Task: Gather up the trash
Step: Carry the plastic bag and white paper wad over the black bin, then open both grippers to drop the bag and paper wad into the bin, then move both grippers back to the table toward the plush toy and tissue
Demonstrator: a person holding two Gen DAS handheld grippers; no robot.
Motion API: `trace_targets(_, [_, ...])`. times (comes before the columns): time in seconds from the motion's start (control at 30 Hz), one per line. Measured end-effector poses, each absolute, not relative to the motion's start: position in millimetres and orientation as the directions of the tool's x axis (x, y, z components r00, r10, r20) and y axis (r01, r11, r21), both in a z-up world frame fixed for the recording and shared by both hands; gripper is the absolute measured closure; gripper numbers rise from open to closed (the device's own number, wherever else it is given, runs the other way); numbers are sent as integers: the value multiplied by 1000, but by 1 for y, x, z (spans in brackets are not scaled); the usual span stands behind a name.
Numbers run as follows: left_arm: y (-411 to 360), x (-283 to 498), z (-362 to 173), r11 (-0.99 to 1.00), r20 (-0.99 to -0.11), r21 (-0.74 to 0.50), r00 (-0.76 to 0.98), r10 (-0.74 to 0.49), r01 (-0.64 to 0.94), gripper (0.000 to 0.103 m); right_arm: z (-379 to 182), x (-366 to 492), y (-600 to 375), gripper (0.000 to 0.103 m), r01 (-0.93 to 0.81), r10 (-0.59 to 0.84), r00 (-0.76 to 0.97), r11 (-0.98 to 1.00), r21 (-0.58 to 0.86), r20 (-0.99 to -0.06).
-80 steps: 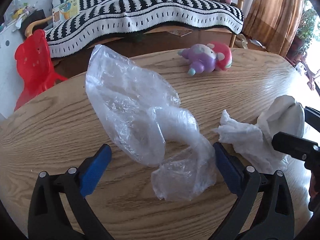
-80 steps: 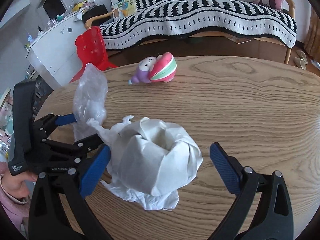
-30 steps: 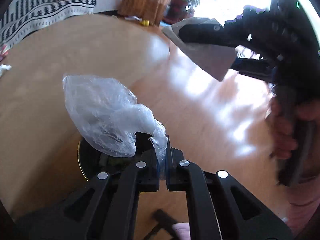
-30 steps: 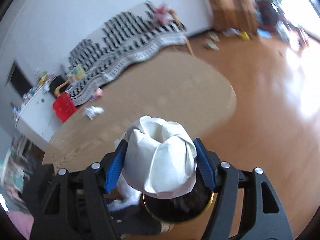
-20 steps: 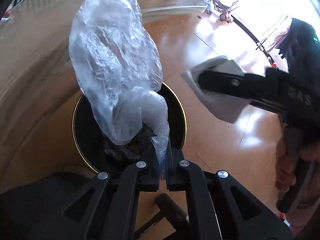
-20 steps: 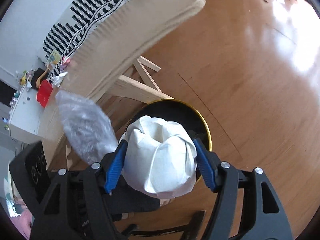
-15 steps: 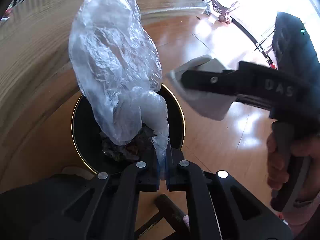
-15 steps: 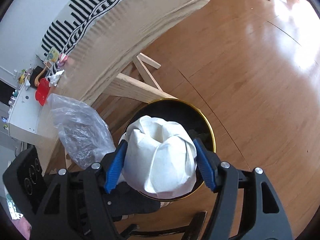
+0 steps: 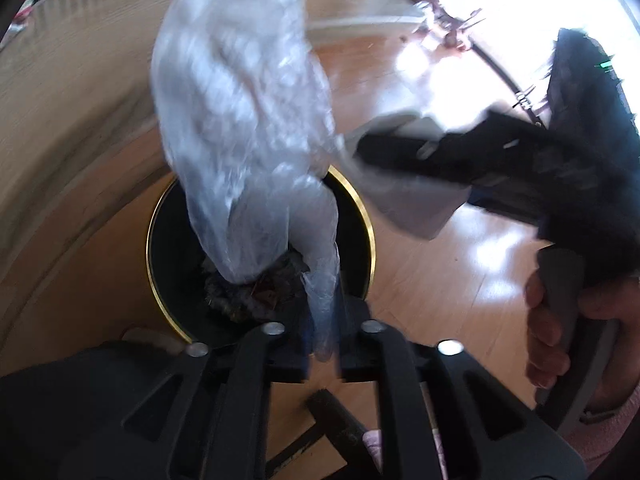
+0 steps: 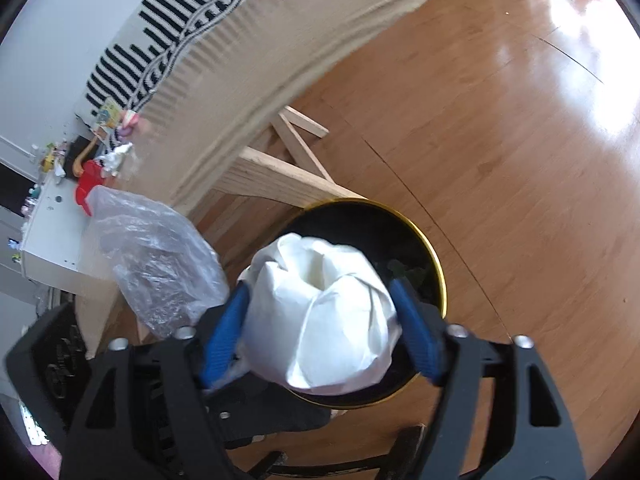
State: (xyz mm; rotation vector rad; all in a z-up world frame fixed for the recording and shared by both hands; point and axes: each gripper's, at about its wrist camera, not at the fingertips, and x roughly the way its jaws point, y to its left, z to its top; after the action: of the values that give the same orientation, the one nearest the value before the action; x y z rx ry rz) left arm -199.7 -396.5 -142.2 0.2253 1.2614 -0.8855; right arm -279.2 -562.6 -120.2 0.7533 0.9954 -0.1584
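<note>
Crinkled clear plastic bag (image 9: 240, 128) hangs over the black gold-rimmed bin (image 9: 362, 216) on the wooden floor (image 10: 500, 140), its thin tail between the jaws of the left tongs (image 9: 322, 354). Those jaws have just been opening; there is now a visible gap each side of the tail, so the bag looks let go or barely caught, though blur makes pad contact hard to call. Right tongs (image 10: 320, 336) hold a position above the same bin, blue pads flanking the white paper wad (image 10: 320, 316). Its jaws have just been opening too; the wad sits between them, and the pads seem at most to brush its sides, no longer squeezing. Bin already holds dark scraps at the bottom. Light wood surface (image 10: 280, 52) rises behind, with a small crumpled white scrap (image 10: 116, 158) near its far end.

Step in hand: dropping both pieces into the bin. Release looks underway, neither piece clearly down inside yet. Next move calls for spreading both tongs fully so the pieces fall clear, then lifting away and heading back to the surface for what remains. Risk: the light bag may cling to a pad or drift outside the rim.
</note>
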Motion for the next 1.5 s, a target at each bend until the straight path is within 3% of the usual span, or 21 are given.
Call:
trace_targets(0.03, [-396,-201,-141,663,-889,-322,25,-457,676,39,-118,-280,-564,8,457,187,560,743,489,-807])
trace_targets(0.07, [-395,-202,-139,662,-880,-333,32,-475,671,8,-116,-281,-565,7,470,161,559,747,471,-813])
trace_targets(0.1, [-394,-204,-135,656,-865,-341,48,-499,673,6,-115,-281,-567,7,484,140,549,750,450,-824])
trace_targets(0.33, [-383,-211,-86,609,-811,-334,110,-575,719,6,-105,-299,-583,7,561,18,571,721,406,-821])
trace_targets(0.5, [-345,-177,-31,667,-800,-188,281,-530,721,6,-64,-298,-583,7,548,-89,656,739,392,-750])
trace_targets(0.6, [-304,-140,-9,735,-794,-198,333,-508,648,6,-35,-279,-564,7,473,-110,714,803,362,-691])
trace_targets(0.77, [-229,-71,15,882,-805,-66,497,-323,466,6,-5,-210,-517,7,273,2,750,910,312,-662])
trace_targets(0.9, [-175,-14,24,926,-835,-5,508,-213,378,6,10,-143,-467,7,107,134,728,946,305,-672])
trace_targets(1.23, [-140,67,19,918,-860,51,484,-160,394,6,-3,33,-349,7,-198,272,606,962,190,-748])
trace_targets(1.4, [-132,111,2,914,-881,33,444,-164,404,6,-26,116,-300,7,-301,274,558,946,117,-783])
trace_targets(1.47, [-131,134,-3,916,-883,42,443,-153,400,6,-36,138,-290,13,-321,266,543,942,96,-797])
trace_targets(1.5, [-131,139,-5,916,-883,46,444,-150,399,6,-41,148,-285,29,-326,267,535,940,96,-802])
